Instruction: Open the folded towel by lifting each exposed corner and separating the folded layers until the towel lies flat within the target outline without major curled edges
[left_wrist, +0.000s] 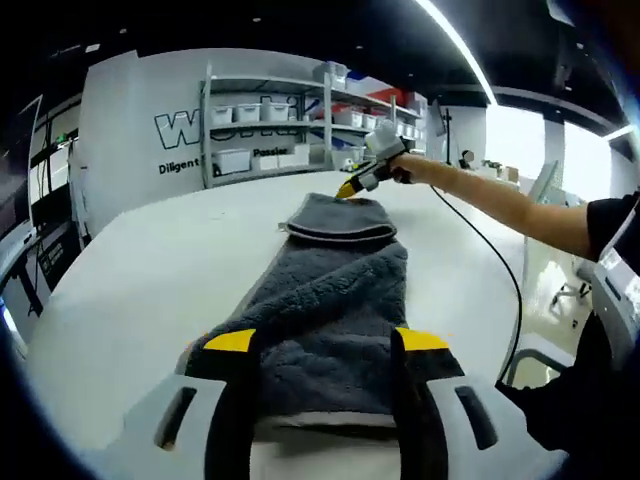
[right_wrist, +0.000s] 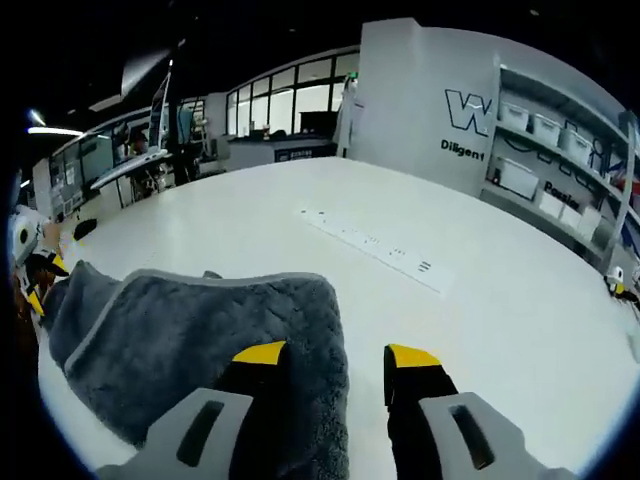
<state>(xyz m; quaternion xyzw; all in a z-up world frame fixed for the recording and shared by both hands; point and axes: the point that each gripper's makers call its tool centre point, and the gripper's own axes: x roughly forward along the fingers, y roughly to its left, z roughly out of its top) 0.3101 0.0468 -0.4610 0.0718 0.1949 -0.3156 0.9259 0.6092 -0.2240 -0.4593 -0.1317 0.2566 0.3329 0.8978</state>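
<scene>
Towel: a dark grey towel (left_wrist: 335, 290) with a pale edge lies stretched on the white surface (left_wrist: 150, 290), running from the left claw toward 12 o'clock in the left gripper view; its far end is folded back over itself.
Left claw: the left claw (left_wrist: 328, 342) has its two yellow-tipped jaws wide apart, straddling the near end of the towel; the cloth lies between them, and whether they pinch it I cannot tell.
Right claw: in the right gripper view the right claw (right_wrist: 335, 355) stands with jaws apart at the towel's corner; the left jaw lies over the towel edge (right_wrist: 200, 340), the right jaw over bare surface (right_wrist: 480, 270). In the left gripper view it sits at 12 o'clock, at the towel's far end, held by a person's arm (left_wrist: 500, 205).
Surface: a white strip with small marks (right_wrist: 375, 248) lies at 12 o'clock from the right claw, well apart from the towel.
Room: shelves with white bins (left_wrist: 270, 125) stand against a wall with dark lettering; large windows (right_wrist: 290, 105) show at 11 o'clock in the right gripper view.
</scene>
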